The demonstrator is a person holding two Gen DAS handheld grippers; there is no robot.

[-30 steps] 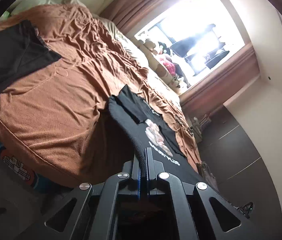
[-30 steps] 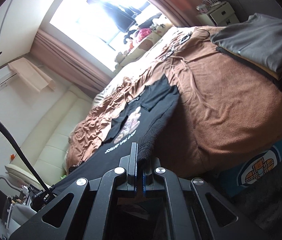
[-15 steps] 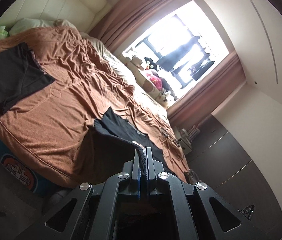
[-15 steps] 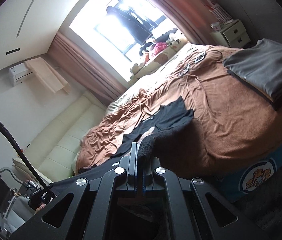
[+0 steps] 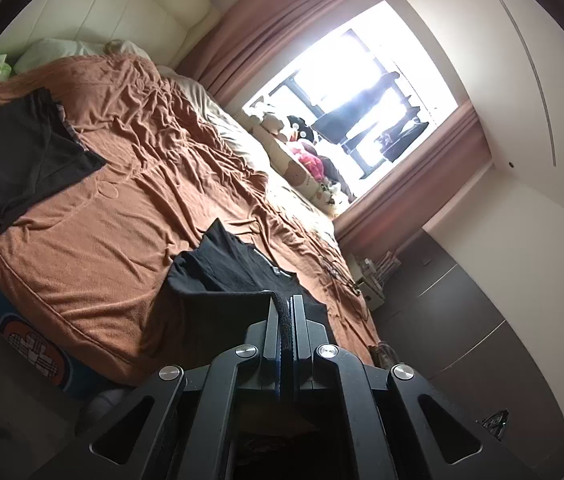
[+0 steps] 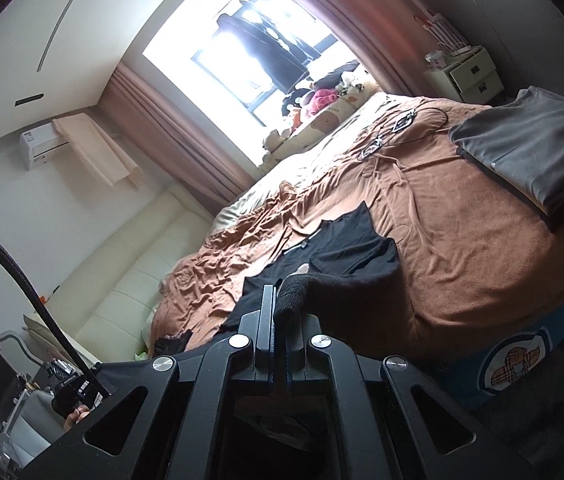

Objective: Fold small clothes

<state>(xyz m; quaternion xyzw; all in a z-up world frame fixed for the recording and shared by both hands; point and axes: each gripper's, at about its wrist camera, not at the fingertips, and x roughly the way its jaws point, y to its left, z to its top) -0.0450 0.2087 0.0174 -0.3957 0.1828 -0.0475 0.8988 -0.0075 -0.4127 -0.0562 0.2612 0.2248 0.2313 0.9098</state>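
On bed | I've lifted hem of black T-shirt, print now covered | left gripper and right gripper both pinching hem | fold halfway

one black T-shirt, one dark folded garment, one grey folded stack, two tongs

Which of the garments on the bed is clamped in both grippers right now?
The black T-shirt mid-bed: both the left gripper and right gripper pinch its hem. The dark garment and grey folded pile lie untouched.
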